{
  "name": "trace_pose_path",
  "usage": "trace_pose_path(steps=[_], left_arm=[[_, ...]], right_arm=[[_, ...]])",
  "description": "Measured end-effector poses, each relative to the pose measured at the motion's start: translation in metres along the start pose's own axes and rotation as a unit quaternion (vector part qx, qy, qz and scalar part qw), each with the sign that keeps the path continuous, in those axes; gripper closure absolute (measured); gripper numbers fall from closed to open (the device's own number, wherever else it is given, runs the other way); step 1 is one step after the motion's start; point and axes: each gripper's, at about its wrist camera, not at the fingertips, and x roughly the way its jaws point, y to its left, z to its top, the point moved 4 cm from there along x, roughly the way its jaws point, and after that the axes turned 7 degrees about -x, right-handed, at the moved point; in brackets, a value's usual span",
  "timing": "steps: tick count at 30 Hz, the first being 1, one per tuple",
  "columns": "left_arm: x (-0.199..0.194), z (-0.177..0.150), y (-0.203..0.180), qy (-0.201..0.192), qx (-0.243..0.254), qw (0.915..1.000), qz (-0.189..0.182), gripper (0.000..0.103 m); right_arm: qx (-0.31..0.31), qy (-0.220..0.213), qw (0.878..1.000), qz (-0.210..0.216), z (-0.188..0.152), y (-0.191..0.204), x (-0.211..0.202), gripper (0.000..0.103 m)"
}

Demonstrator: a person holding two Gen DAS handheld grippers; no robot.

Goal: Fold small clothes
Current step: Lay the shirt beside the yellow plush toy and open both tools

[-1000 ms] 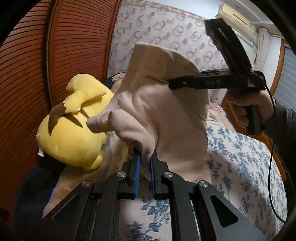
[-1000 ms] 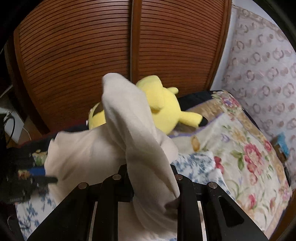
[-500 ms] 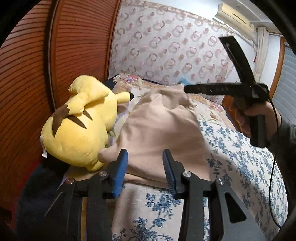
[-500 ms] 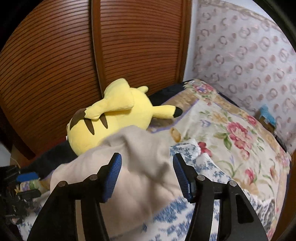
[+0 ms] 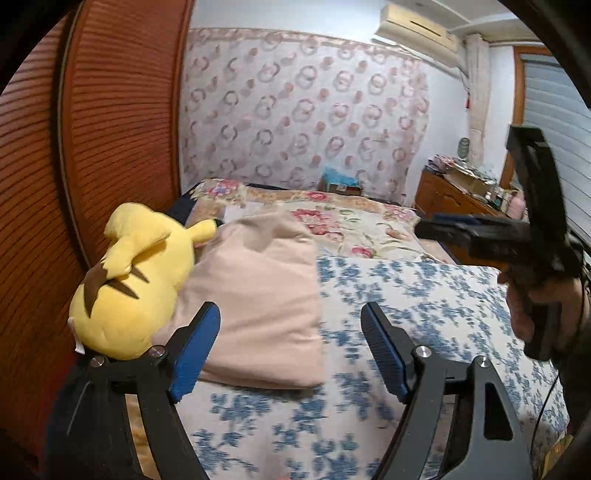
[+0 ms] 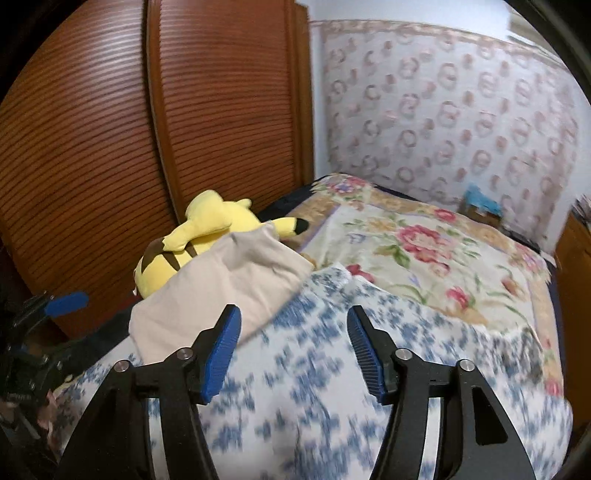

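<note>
Two claws, both spread and holding nothing: my left gripper (image 5: 290, 350) and right gripper (image 6: 293, 347). Beige folded garment (image 5: 258, 295) lies flat on the blue-flowered bedspread (image 5: 424, 314), touching the yellow plush toy (image 5: 136, 284). Both claws appear clear of the garment; motion blur limits certainty.

You face a bed under a blue-flowered sheet (image 5: 424, 295), with ribbed wooden wardrobe doors (image 6: 92, 147) to its left, ring-patterned wallpaper (image 5: 295, 110) behind, and a wooden dresser (image 5: 447, 192) under the air conditioner (image 5: 413, 27).
</note>
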Motion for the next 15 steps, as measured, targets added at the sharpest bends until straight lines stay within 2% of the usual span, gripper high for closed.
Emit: trace_pose_path(steps=[3,6,15], left_arm=[[-0.004,-0.001,-0.026,-0.002,0.017,0.9998,-0.009,0.024],[-0.006,-0.003,-0.047,-0.002,0.029,0.9993,-0.024,0.024],[-0.029,-0.005,-0.113,-0.014,0.058,0.9959,-0.069,0.024]], right_arm=[[0.012,-0.005,1.000,-0.023,-0.023,0.003,-0.030,0.026],[0.031,-0.013,0.999,-0.038,-0.044,0.006,-0.060,0.026],[0.087,-0.054,0.986,-0.131,-0.083,0.020,-0.150,0.026]])
